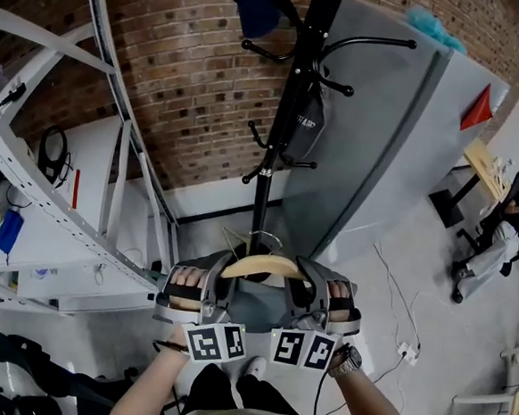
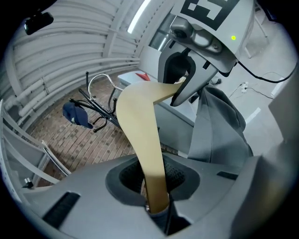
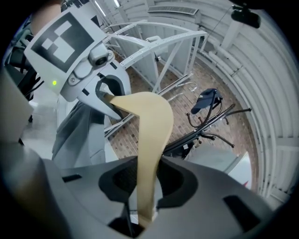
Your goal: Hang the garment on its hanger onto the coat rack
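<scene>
Over on the left a white metal frame slants along the brick wall. Next to it, low down in the head view, the left gripper has one end of the wooden hanger, with the person's fingers wrapped round its handle. Its own view settles the grip: the jaws are drawn in to a narrow gap and pinch the pale arm of the hanger flat between their pads. From above, the grey garment shows only as a strip under the hanger. The left gripper view shows it hanging in loose folds beside the other tool. The black coat rack rises straight ahead of the hanger and apart from it, a blue cap on one upper hook. Only the head view shows its pole running down to the floor; both gripper views catch the rack sideways, beyond the hanger's bend. The right gripper mirrors the left, its jaws partly closed and clamped on the hanger's other end. Further right a grey panel leans, and a seated person is at the edge.
</scene>
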Demonstrator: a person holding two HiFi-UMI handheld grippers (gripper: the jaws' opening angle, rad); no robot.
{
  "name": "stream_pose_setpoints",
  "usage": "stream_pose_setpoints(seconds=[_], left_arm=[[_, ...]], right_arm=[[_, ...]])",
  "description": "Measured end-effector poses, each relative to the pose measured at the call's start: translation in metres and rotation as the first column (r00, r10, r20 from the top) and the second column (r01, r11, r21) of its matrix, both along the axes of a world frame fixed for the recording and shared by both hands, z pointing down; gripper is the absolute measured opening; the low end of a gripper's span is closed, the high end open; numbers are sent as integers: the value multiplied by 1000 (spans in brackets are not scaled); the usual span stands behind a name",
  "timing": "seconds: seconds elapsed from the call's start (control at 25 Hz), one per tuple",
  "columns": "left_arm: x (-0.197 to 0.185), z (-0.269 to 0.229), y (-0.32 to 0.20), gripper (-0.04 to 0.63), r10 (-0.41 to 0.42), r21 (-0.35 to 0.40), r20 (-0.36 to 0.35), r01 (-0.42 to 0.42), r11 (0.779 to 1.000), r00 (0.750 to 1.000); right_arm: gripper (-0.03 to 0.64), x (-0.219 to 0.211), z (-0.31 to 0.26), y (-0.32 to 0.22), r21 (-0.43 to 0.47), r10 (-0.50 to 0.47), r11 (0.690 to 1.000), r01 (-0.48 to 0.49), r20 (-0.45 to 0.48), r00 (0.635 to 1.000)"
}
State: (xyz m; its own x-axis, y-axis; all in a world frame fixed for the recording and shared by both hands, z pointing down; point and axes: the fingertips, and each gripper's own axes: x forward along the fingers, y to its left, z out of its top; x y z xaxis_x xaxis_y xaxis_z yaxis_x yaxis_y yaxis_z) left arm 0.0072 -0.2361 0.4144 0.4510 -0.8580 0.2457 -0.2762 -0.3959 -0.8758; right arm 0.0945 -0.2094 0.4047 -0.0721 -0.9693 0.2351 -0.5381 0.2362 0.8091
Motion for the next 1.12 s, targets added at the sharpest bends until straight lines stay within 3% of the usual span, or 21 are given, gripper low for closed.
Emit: stream_pose_setpoints(seconds=[0.68, 1.12], left_arm=[[22, 77, -157, 63, 153, -37, 26, -152, 988, 988], [39, 148, -238, 63, 258, -61, 78, -254, 965, 963]], right_arm=[[103, 11, 73, -132, -79, 170, 982, -169, 8, 985], [103, 22, 150, -205, -157, 288, 947, -281, 21, 958]])
